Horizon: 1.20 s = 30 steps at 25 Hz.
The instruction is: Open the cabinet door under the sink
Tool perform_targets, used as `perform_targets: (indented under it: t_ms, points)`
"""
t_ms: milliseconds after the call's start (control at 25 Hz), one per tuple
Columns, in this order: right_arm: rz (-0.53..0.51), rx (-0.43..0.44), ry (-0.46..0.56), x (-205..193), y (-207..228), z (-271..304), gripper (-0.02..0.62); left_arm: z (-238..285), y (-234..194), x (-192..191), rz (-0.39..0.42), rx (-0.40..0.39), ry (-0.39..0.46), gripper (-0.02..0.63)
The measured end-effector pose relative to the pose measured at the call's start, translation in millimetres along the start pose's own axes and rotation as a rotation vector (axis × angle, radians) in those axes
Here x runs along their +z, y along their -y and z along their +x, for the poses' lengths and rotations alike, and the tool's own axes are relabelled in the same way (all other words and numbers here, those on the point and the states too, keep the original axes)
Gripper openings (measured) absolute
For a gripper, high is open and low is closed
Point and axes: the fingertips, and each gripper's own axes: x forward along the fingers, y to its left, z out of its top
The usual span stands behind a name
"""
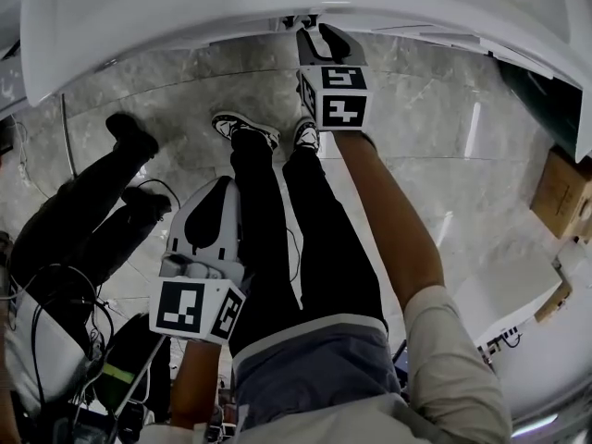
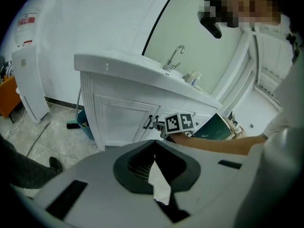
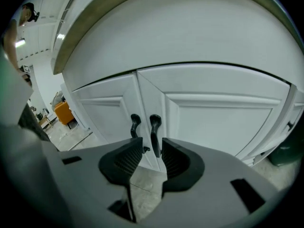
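The white under-sink cabinet (image 3: 213,113) fills the right gripper view, its two doors shut. Two black handles stand side by side at the seam: the left handle (image 3: 134,126) and the right handle (image 3: 154,129). My right gripper (image 3: 153,152) is open, and the lower end of the right handle sits between its jaws with a gap still showing beside it. In the head view this right gripper (image 1: 319,33) reaches in under the white counter (image 1: 231,12). My left gripper (image 1: 220,188) hangs back over the floor, shut and holding nothing (image 2: 154,146).
A second person's dark legs (image 1: 92,202) stand at the left on the marble floor (image 1: 435,128). A cardboard box (image 1: 562,192) lies at the right. Beside the cabinet (image 2: 121,120) are a blue bin (image 2: 85,122) and a white appliance (image 2: 29,84). A faucet (image 2: 174,57) rises above the counter.
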Motion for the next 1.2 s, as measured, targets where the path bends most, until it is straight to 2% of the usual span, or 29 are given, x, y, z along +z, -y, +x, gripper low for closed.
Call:
perform_targets:
  t_ms: [440,600,640,760,1200]
  points:
    - [0.056,-0.036,0.002,8.7,5.3,19.0,0.114,7.3,-8.6,-2.5,-0.016,0.003,-0.001,-0.002]
    - [0.006,-0.079,0.001,6.8,7.1,18.2,0.102,7.1,-8.3,-7.6,-0.033,0.004,0.001,-0.002]
    - [0.002,-0.091,-0.002,6.1,8.3,18.1,0.075,7.0,-8.1,-9.1,-0.035,0.003,-0.001,-0.002]
    - [0.016,-0.104,-0.002,6.3,8.4,19.5,0.060,7.6,-8.5,-12.6,-0.036,0.000,-0.006,-0.002]
    - [0.000,-0.137,-0.004,0.7,5.9,15.1,0.054,2.7,-7.7,-21.0,-0.040,-0.004,-0.007,-0.002]
